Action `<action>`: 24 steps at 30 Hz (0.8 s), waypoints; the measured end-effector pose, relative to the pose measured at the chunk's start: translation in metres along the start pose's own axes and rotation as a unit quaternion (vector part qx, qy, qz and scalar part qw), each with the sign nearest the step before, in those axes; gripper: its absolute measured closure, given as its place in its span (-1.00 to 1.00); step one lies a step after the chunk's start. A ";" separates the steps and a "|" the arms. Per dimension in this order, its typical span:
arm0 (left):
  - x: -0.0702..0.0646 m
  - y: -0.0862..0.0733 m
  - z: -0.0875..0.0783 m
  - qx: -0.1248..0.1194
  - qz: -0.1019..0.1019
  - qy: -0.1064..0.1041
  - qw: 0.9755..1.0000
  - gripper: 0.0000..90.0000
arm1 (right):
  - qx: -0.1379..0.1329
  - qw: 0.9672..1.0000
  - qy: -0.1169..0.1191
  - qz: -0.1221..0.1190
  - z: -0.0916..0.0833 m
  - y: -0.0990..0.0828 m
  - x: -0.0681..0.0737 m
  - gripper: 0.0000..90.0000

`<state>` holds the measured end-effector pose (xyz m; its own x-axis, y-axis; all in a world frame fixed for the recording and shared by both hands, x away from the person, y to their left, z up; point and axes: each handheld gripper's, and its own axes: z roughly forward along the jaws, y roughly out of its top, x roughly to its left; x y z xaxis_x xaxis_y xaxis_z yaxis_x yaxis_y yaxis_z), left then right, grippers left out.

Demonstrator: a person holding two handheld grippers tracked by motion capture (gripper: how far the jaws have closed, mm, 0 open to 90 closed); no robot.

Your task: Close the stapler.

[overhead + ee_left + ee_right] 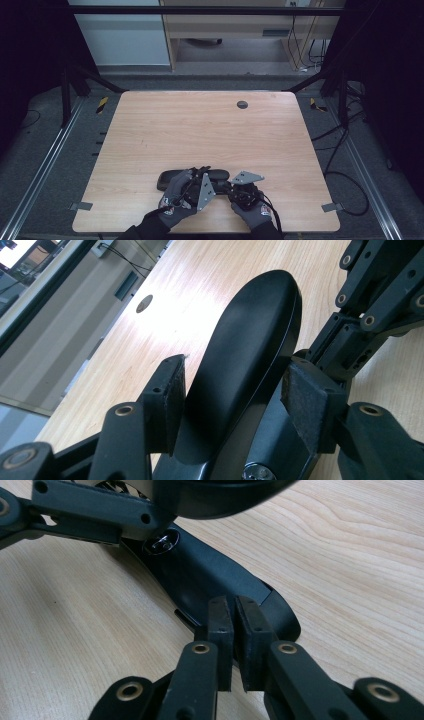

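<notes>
A black hinged case (pixel 169 178), shaped like a glasses case, lies open near the table's front edge. Its raised lid (pixel 240 355) stands between the pads of my left gripper (pixel 230 390), which rest against both of its sides. My left gripper (pixel 201 174) reaches the case from the front, held by a gloved hand. My right gripper (pixel 235 615) has its tips at one end of the lower shell (pixel 200 580), the pads only a narrow slit apart; I cannot make out anything in that slit. In the high view my right gripper (pixel 223 187) is beside the left one.
The light wooden table (pixel 200 130) has a dark cable hole (pixel 242 104) at the back right. Metal frame rails and loose cables (pixel 345 175) lie on the floor around it. The right gripper's linkage (pixel 370 295) is close beside the lid.
</notes>
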<state>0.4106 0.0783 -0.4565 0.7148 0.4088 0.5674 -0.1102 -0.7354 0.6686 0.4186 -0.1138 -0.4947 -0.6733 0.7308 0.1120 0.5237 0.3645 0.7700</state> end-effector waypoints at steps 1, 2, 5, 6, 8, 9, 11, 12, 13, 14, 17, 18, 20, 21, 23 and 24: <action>0.000 0.000 0.000 -0.002 -0.002 -0.001 1.000 -0.05 | 0.000 1.000 0.000 0.000 0.000 0.000 0.000 0.90; 0.001 0.000 0.000 -0.004 -0.004 -0.003 1.000 -0.06 | 0.002 1.000 -0.003 0.000 -0.001 0.000 0.000 0.88; 0.002 -0.001 0.000 -0.016 -0.028 -0.019 0.999 -0.16 | 0.001 1.000 -0.007 0.002 -0.003 0.000 -0.002 0.83; 0.002 -0.001 0.000 -0.016 -0.027 -0.020 0.999 -0.21 | -0.001 1.000 -0.009 0.000 -0.004 -0.001 -0.003 0.81; 0.002 -0.001 0.000 -0.015 -0.025 -0.023 0.999 -0.23 | -0.004 1.000 -0.012 0.003 -0.006 0.000 -0.005 0.77; 0.002 -0.001 0.000 -0.014 -0.025 -0.024 0.999 -0.25 | -0.006 1.000 -0.014 0.003 -0.007 0.000 -0.006 0.76; 0.002 -0.001 -0.001 -0.016 -0.025 -0.025 0.999 -0.28 | -0.008 1.000 -0.023 0.008 -0.011 -0.001 -0.009 0.72; 0.002 -0.001 -0.002 -0.017 -0.026 -0.026 0.999 -0.28 | -0.012 1.000 -0.024 0.005 -0.011 -0.001 -0.011 0.71; 0.002 0.000 -0.002 -0.017 -0.027 -0.027 0.999 -0.29 | -0.011 1.000 -0.027 0.009 -0.013 -0.001 -0.012 0.70; 0.003 0.000 -0.003 -0.017 -0.028 -0.029 0.999 -0.29 | -0.013 0.999 -0.029 0.010 -0.014 -0.001 -0.014 0.69; 0.004 0.002 -0.005 -0.022 -0.033 -0.030 0.999 -0.30 | -0.016 0.999 -0.036 0.015 -0.017 -0.001 -0.018 0.66; 0.004 0.002 -0.006 -0.024 -0.036 -0.034 0.998 -0.31 | -0.018 0.999 -0.038 0.017 -0.018 -0.001 -0.020 0.65; 0.005 0.003 -0.009 -0.030 -0.044 -0.036 0.998 -0.32 | -0.019 0.999 -0.042 0.020 -0.020 -0.001 -0.022 0.65; 0.007 0.004 -0.011 -0.032 -0.048 -0.039 0.998 -0.32 | -0.020 0.999 -0.044 0.020 -0.021 -0.001 -0.023 0.64; 0.009 0.004 -0.013 -0.036 -0.059 -0.045 0.997 -0.33 | -0.024 0.998 -0.046 0.021 -0.024 -0.001 -0.025 0.64; 0.010 0.004 -0.015 -0.038 -0.063 -0.046 0.996 -0.34 | -0.026 0.998 -0.046 0.024 -0.025 0.000 -0.026 0.64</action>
<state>0.4070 0.0869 -0.4410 0.7867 0.4406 0.4324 -0.0650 -0.6374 0.7678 0.4229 -0.1472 -0.4824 -0.5961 0.7974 0.0937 0.5249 0.2987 0.7971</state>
